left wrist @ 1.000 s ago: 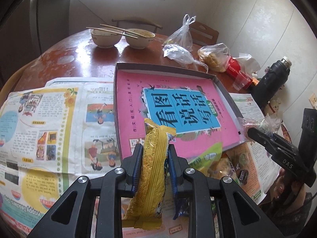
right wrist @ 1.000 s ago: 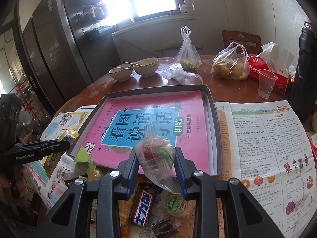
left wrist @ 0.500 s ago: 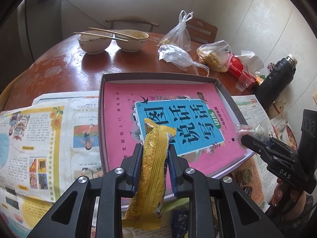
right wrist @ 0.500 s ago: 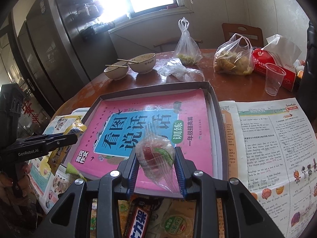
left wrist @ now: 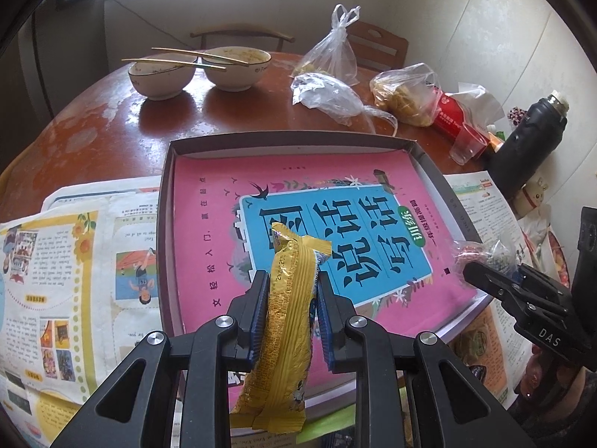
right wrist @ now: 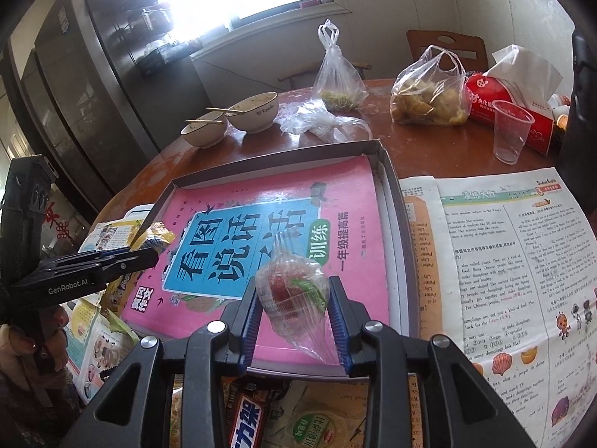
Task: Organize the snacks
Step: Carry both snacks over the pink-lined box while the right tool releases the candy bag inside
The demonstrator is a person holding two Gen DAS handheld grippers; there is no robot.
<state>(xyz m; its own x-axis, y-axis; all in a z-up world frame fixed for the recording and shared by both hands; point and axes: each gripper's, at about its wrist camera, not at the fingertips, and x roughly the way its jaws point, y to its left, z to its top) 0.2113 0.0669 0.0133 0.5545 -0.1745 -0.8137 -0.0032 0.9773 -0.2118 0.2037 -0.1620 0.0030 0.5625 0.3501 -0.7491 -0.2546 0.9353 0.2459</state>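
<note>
Yellow snack packet (left wrist: 289, 321) and clear-wrapped sweet (right wrist: 293, 295) each sit pinched between closed fingers.

Left gripper (left wrist: 291, 311): matte black frame with triangular cut-outs in each finger arm, round silver screws at the pivots, and ribbed blue pads lining the inner faces of the fingers. Seen from the right wrist camera, its side carries white "GenRobot.AI" lettering.

Right gripper (right wrist: 293, 321): the same black frame, silver screws and ribbed blue pads. Seen from the left wrist camera, its side carries white "DAS" lettering and a boxy black body behind the fingers.
</note>
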